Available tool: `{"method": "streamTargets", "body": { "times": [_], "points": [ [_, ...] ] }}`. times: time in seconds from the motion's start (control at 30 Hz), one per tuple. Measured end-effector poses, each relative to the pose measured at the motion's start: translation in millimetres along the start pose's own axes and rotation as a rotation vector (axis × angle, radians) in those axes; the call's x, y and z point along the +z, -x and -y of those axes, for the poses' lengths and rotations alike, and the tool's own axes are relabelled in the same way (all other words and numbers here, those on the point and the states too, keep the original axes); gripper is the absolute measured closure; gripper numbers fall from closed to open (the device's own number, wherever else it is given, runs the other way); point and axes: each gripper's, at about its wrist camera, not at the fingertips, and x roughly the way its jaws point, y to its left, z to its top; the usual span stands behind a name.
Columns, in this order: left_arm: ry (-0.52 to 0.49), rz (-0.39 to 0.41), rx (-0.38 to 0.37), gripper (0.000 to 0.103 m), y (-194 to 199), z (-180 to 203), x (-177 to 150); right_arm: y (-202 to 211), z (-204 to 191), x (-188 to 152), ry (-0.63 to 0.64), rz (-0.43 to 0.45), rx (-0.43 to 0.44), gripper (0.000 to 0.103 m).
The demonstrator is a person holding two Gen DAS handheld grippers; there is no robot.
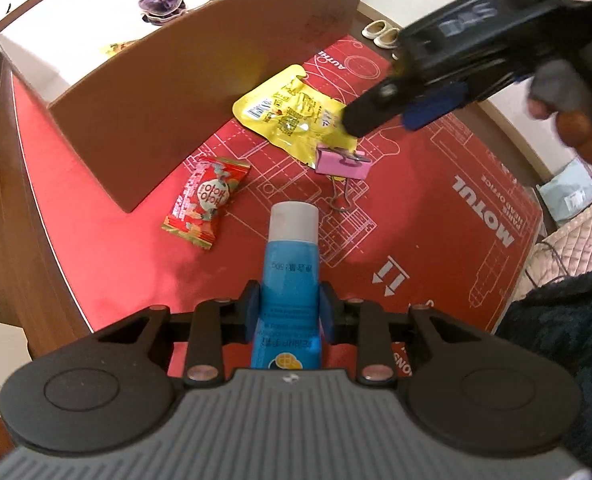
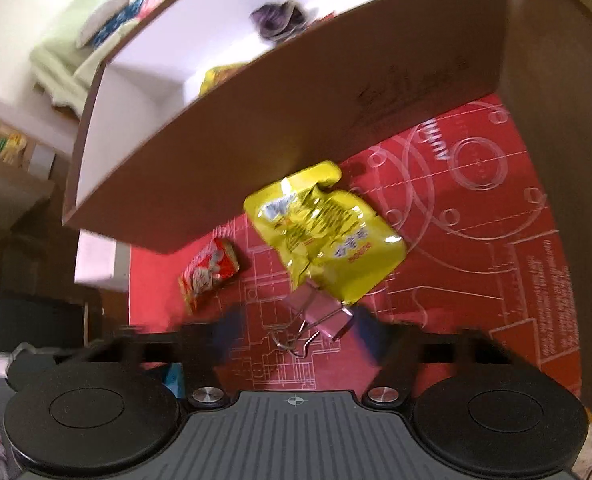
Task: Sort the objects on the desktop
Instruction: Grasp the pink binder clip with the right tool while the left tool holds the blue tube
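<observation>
Your left gripper (image 1: 287, 306) clamps the blue white-capped plastic tube (image 1: 292, 264), near the brown cardboard box (image 1: 200, 92). Right gripper (image 2: 296, 328) spreads wide, empty, around the pink binder clip (image 2: 328, 316); close on it, then box both.

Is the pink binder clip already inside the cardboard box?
No, the pink binder clip lies on the red mat outside the cardboard box, touching the edge of the yellow packet.

Two snack packets (yellow packet (image 1: 292, 114), red packet (image 1: 206, 202)); one binder clip (image 1: 342, 160); one blue tube (image 1: 292, 276); one box (image 1: 168, 92).
</observation>
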Motion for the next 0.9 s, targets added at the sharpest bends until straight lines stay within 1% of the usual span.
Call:
{"method": "streamTargets", "body": {
  "times": [0.13,0.2,0.3,0.37,0.43,0.47,0.5,0.53,0.57,0.63,0.73,0.77,0.8,0.83,0.87,0.9],
  "points": [
    [0.026,-0.002,-0.01,0.077,-1,-5,-1,-8,4,-4,0.062,-0.031,-0.016,0.05],
    [0.036,0.0,-0.013,0.077,-2,-8,-1,-6,8,-7,0.112,-0.038,-0.023,0.05],
    [0.057,0.005,-0.024,0.077,-2,-12,0,4,16,-11,0.177,-0.025,-0.072,0.05],
    [0.066,0.009,-0.031,0.077,-1,-14,0,13,23,-10,0.173,-0.014,-0.051,0.049],
    [0.071,0.009,-0.033,0.077,-1,-15,2,20,26,-9,0.141,-0.007,-0.008,0.049],
    [0.074,0.01,-0.035,0.077,-2,-16,2,23,25,-9,0.129,-0.002,0.014,0.043],
    [0.079,0.01,-0.037,0.077,-2,-16,3,24,20,-8,0.14,0.009,0.021,0.031],
    [0.082,0.011,-0.041,0.077,-2,-17,3,25,13,-8,0.171,0.024,0.01,0.012],
    [0.086,0.011,-0.045,0.077,-2,-17,3,25,6,-9,0.22,0.038,-0.008,0.012],
    [0.093,0.011,-0.052,0.077,-3,-17,4,21,-5,-12,0.323,0.034,-0.034,0.012],
    [0.093,0.01,-0.052,0.077,-3,-16,5,13,-6,-13,0.413,0.011,-0.038,0.012],
    [0.094,0.009,-0.053,0.077,-4,-17,5,10,-6,-13,0.444,0.004,-0.039,0.015],
    [0.099,0.007,-0.055,0.077,-4,-17,5,7,-6,-14,0.474,-0.004,-0.04,0.02],
    [0.104,0.005,-0.055,0.077,-5,-18,5,5,-7,-14,0.504,-0.011,-0.041,0.035],
    [0.109,0.003,-0.055,0.077,-5,-19,5,2,-7,-15,0.535,-0.019,-0.042,0.039],
    [0.112,0.0,-0.054,0.077,-5,-20,4,0,-7,-15,0.565,-0.026,-0.043,0.039]
  ]
}}
